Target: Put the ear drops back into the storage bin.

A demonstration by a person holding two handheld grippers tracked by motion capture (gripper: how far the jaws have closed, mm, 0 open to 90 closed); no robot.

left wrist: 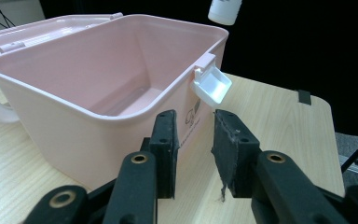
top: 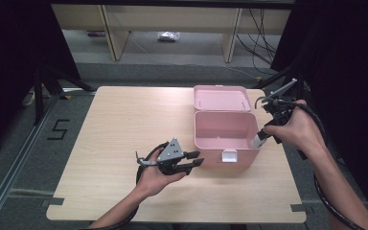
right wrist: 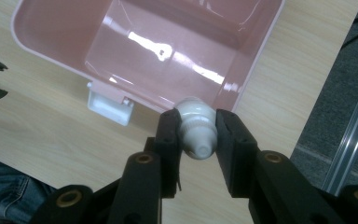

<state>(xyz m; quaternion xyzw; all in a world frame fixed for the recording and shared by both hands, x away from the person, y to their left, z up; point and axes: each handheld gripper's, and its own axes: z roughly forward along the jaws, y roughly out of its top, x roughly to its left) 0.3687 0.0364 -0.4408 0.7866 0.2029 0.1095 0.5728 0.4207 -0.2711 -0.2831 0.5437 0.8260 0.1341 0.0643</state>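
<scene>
We see an open pink plastic storage box (top: 223, 134) standing toward the right side of a pale wooden table (top: 124, 124), its lid (top: 222, 98) thrown back behind it and a white latch (top: 229, 155) hanging at the middle of the front wall. The box interior looks bare in both gripper views.

Our right gripper (right wrist: 196, 135) has its jaws closed on a small white bottle (right wrist: 196, 128), gripping it near the cap end. In the high view the bottle (top: 258, 139) hangs at the box's front right corner, just over the rim; in the right gripper view it sits above that same rim edge, with the open cavity ahead of it and the strip of table beyond the right wall beside it. That strip is narrow: the table edge and the dark floor lie close to the box's right side.

Our left gripper (top: 194, 159) rests low near the table, just left of the box's front wall, its jaws narrowly parted and holding nothing. In the left gripper view the jaws point along that front wall toward the latch (left wrist: 212, 86), close to the box but apart from it.

We find the widest free room on the table's left half and along its front edge.
</scene>
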